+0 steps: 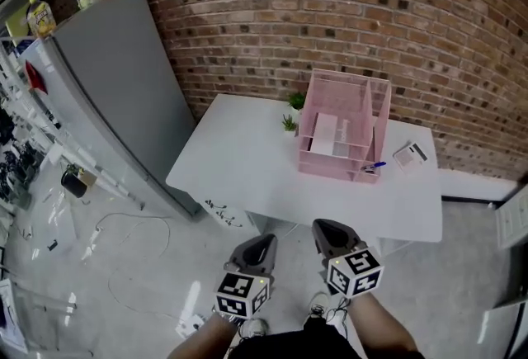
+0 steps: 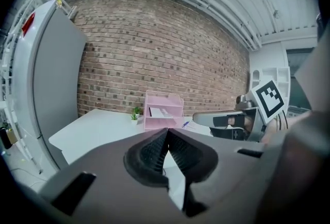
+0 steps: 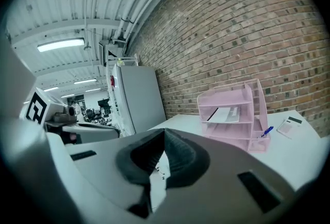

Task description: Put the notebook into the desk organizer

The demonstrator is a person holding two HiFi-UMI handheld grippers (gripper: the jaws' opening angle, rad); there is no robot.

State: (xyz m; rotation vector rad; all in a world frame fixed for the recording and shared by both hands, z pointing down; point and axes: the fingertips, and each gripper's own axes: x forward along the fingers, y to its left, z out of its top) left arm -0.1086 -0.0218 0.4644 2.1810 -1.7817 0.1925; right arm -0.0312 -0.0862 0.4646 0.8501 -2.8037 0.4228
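The pink mesh desk organizer (image 1: 365, 106) stands on the white table (image 1: 239, 167), near the brick wall. A white notebook (image 1: 325, 134) lies flat on one of its shelves; it also shows as the notebook (image 2: 161, 112) in the left gripper view and the notebook (image 3: 225, 114) in the right gripper view. Both grippers hang side by side in front of the table's near edge, well short of the organizer (image 3: 234, 115). My left gripper (image 1: 268, 241) is shut with nothing in it. My right gripper (image 1: 321, 226) is also shut and empty.
A blue pen (image 1: 376, 165) sticks out of the organizer's right side, and a small calculator-like device (image 1: 410, 154) lies to its right. Two little green plants (image 1: 290, 123) stand left of the organizer. A tall grey cabinet (image 1: 115, 85) stands to the table's left, with cables on the floor (image 1: 124, 242).
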